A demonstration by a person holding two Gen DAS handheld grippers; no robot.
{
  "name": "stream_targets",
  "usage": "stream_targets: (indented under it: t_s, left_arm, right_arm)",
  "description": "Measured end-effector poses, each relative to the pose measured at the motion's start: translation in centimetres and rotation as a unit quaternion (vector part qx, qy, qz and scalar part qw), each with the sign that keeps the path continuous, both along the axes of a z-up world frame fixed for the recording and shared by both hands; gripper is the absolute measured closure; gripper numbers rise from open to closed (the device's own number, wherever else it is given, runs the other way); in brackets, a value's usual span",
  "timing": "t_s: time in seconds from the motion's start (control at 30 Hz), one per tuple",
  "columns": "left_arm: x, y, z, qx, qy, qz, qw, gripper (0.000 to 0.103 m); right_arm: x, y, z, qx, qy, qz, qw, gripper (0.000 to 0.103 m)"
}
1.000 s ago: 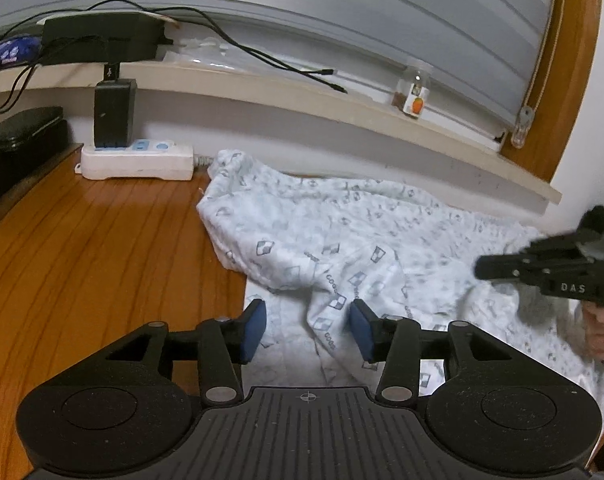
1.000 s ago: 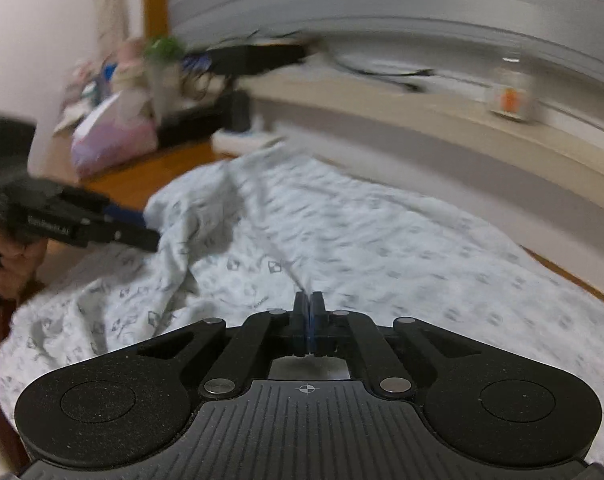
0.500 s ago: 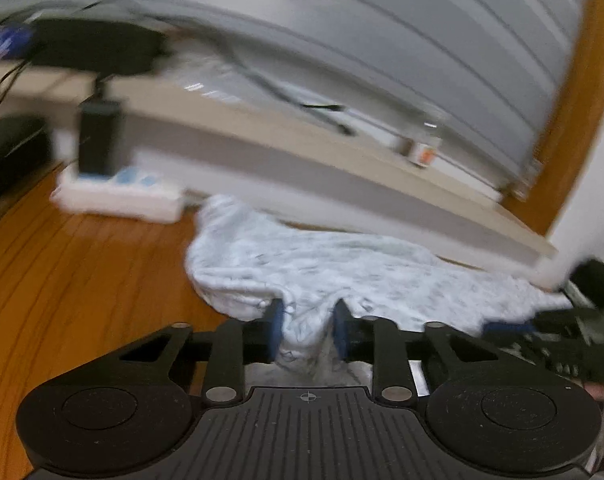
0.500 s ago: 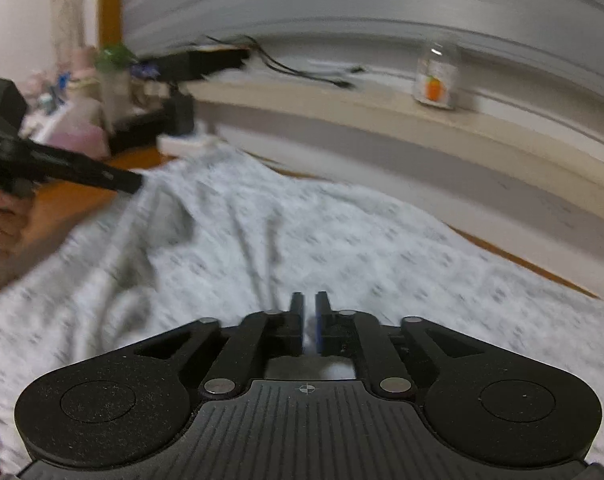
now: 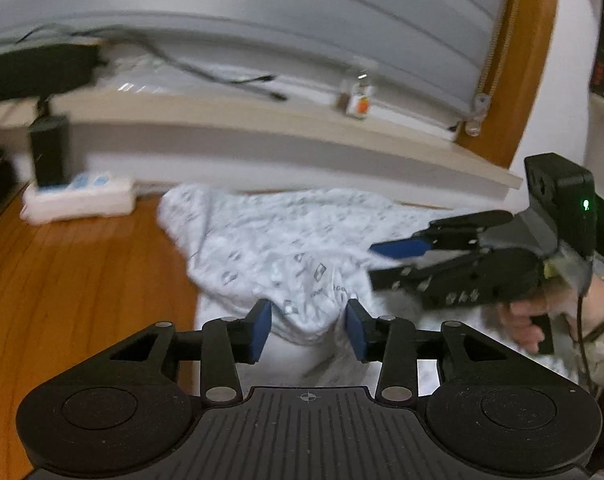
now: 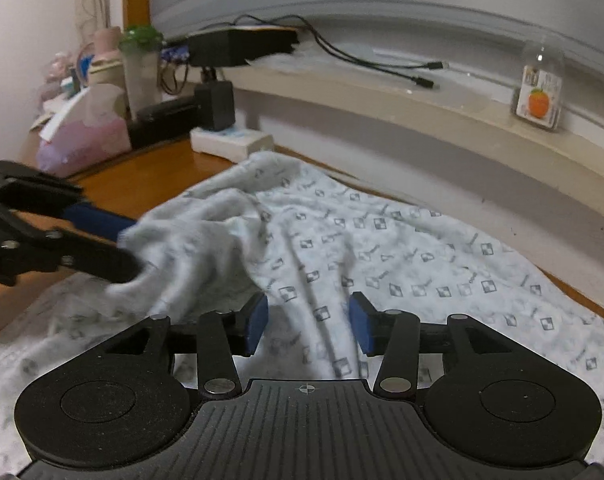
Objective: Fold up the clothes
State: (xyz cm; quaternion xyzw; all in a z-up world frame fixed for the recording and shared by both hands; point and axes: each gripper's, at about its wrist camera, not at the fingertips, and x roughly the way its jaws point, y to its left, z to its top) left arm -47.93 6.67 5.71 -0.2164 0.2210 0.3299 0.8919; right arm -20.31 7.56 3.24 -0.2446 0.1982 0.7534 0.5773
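L claw (image 5: 308, 330) opening over garment (image 5: 286, 248), R claw (image 6: 308, 322) opening, wood table (image 5: 82, 280)

A white garment (image 5: 286, 248) printed with small grey diamond motifs lies rumpled across a wooden tabletop (image 5: 82, 280), its far edge near the wall below a window ledge; one fold (image 6: 190, 248) is humped up at its left side, creases running through the middle
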Motion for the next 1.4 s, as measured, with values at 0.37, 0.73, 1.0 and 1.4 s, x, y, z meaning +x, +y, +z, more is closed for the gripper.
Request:
stream_targets:
  t_s: [0.37, 0.73, 1.0, 1.4]
  left_arm:
    - [-1.8, 0.3, -1.5, 0.0, 0.04, 0.019, 0.999, 0.059]
    - [0.0, -0.3, -1.1, -0.016, 0.018, 0.008, 0.9997, 0.053]
    - [3.5, -1.2, -1.2, 0.03, 0.103, 0.018, 0.9941, 0.058]
    - [-3.9, -0.8, -1.1, 0.028, 0.142, 0.101, 0.9844, 0.074]
  right_arm:
    - [5.7, -3.1, 1.9, 0.061, 0.041, -0.082, 0.994, 0.099]
    - [6.1, -2.7, 0.0, 0.018, 0.025, -0.076, 0.997, 0.087]
    - [6.4, -3.7, 0.5, 0.051, 0.048, -0.068, 0.995, 0.067]
    - [1.2, -2.9, 1.8, 0.061, 0.055, 0.025, 0.996, 0.063]
